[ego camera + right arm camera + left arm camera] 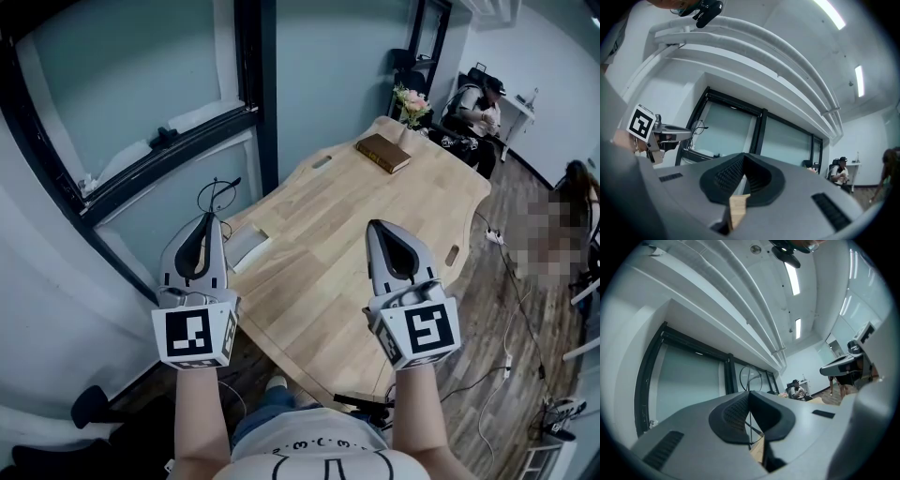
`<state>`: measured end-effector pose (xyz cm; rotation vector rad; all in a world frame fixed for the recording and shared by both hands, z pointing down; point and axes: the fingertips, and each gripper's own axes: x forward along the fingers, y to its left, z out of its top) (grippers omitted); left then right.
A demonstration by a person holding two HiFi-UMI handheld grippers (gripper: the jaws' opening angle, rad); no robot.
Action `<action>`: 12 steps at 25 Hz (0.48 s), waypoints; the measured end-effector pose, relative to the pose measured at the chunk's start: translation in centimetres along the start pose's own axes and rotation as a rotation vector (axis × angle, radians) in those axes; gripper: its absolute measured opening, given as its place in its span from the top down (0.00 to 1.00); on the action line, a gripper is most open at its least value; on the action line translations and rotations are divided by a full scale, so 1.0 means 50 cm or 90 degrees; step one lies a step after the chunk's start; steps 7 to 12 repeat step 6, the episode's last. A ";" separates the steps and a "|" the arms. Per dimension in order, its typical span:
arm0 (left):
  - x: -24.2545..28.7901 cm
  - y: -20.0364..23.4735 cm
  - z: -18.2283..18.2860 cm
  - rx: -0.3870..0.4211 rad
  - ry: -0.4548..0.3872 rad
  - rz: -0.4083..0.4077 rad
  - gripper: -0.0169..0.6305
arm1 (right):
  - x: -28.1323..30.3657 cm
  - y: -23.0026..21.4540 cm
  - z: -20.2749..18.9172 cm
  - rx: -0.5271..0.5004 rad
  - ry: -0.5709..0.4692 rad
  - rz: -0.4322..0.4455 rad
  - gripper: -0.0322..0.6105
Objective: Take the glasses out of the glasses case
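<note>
My left gripper (212, 218) is shut on a thin black wire-framed pair of glasses (217, 194), which stick up from its tip above the table's left edge. In the left gripper view a round rim of the glasses (750, 378) stands just past the closed jaws, with a thin arm running down between them. Below that gripper, a pale glasses case (246, 246) lies on the wooden table (375, 202). My right gripper (374, 226) hovers over the table's near middle, jaws together and nothing in them. The right gripper view shows the left gripper (670, 131) with the glasses (698, 125).
A brown book (382, 153) and a small vase of flowers (412, 103) sit at the table's far end. A person (476, 108) is seated beyond it. Dark-framed glass panels (141, 159) run along the left. Cables lie on the floor at right (511, 281).
</note>
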<state>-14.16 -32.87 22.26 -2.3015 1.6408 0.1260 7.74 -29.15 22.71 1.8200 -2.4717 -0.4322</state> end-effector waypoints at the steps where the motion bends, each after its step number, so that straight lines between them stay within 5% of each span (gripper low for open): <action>1: 0.000 0.001 -0.001 0.000 -0.001 0.000 0.94 | 0.000 0.001 -0.001 0.000 0.000 -0.001 0.94; 12: 0.000 0.005 -0.003 -0.001 -0.005 -0.002 0.94 | 0.002 0.007 -0.005 0.003 0.003 -0.004 0.94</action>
